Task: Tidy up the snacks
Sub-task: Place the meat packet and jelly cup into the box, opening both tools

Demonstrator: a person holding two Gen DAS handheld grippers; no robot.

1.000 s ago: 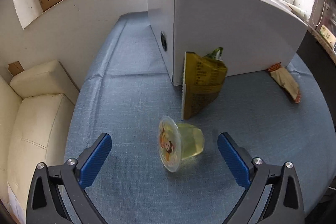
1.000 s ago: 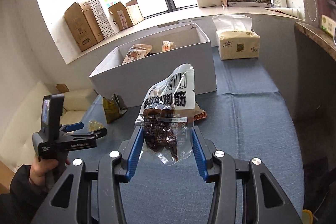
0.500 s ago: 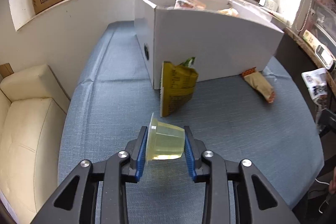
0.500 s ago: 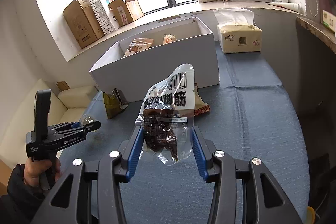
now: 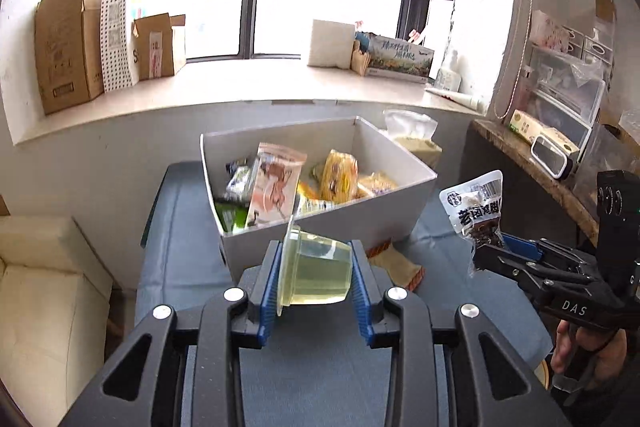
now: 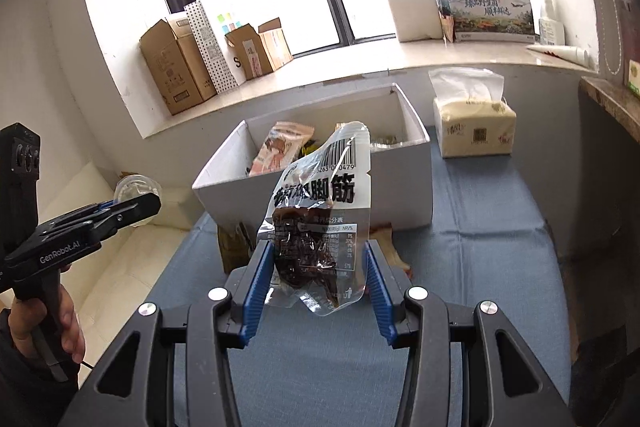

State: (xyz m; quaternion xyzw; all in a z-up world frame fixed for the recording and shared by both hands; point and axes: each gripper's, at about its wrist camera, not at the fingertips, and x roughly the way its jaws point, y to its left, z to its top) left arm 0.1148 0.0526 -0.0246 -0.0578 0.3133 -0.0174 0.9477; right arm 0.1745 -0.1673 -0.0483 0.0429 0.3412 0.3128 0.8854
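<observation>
My left gripper is shut on a clear yellow jelly cup, held on its side above the blue table, just in front of the white box. The box holds several snack packs. My right gripper is shut on a clear packet of dark meat snack, held upright in front of the same box. The right gripper with its packet shows at the right of the left wrist view. The left gripper shows at the left of the right wrist view.
An orange-edged snack pack lies on the blue cloth beside the box. A yellow bag leans on the box front. A tissue pack stands at the right of the box. A cream sofa is at the left.
My left gripper closed on the jelly cup, lifted it off the table and rose to look over the box. My right gripper kept its packet and moved closer to the box.
</observation>
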